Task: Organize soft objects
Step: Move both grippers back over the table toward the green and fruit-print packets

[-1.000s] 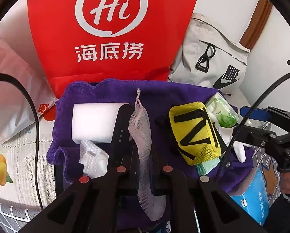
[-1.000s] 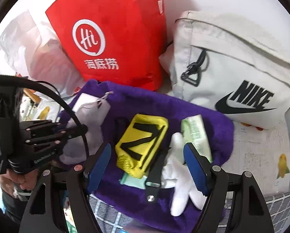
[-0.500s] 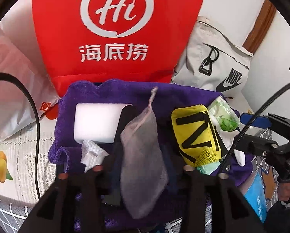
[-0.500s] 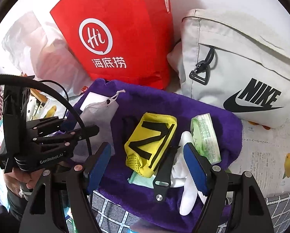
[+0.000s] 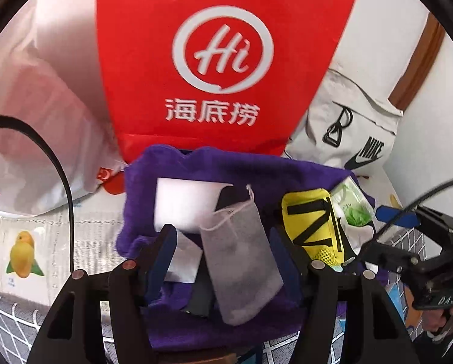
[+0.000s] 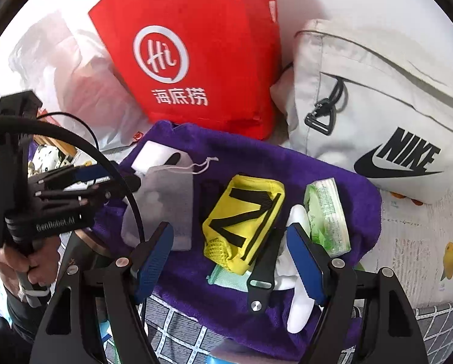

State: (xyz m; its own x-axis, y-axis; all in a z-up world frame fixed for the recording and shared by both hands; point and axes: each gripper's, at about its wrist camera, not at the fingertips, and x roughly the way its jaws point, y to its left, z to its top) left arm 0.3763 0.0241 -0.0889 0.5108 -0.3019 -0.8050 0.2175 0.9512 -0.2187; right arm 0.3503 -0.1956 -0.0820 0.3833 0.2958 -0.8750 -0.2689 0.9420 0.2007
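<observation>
A purple towel (image 5: pixel 256 170) (image 6: pixel 287 163) holds soft items. A grey mesh drawstring pouch (image 5: pixel 241 261) (image 6: pixel 162 206) lies flat on it between the fingers of my left gripper (image 5: pixel 223 245), which is open. A white foam block (image 5: pixel 184 203) (image 6: pixel 153 154) lies behind it. A yellow pouch with black straps (image 5: pixel 314 230) (image 6: pixel 244 218), a green tissue pack (image 5: pixel 353 206) (image 6: pixel 326 215) and a white glove (image 6: pixel 299 306) lie to the right. My right gripper (image 6: pixel 229 251) is open and empty over the yellow pouch.
A red Hi paper bag (image 5: pixel 226 60) (image 6: pixel 190 54) stands behind the towel, with a grey Nike bag (image 5: pixel 347 130) (image 6: pixel 378 106) to its right and a white plastic bag (image 5: pixel 29 121) to its left. A blue tissue box (image 5: pixel 396 300) sits at the right.
My left gripper opened and let go of the mesh pouch, which now lies flat on the towel. Both grippers drew back a little from the towel.
</observation>
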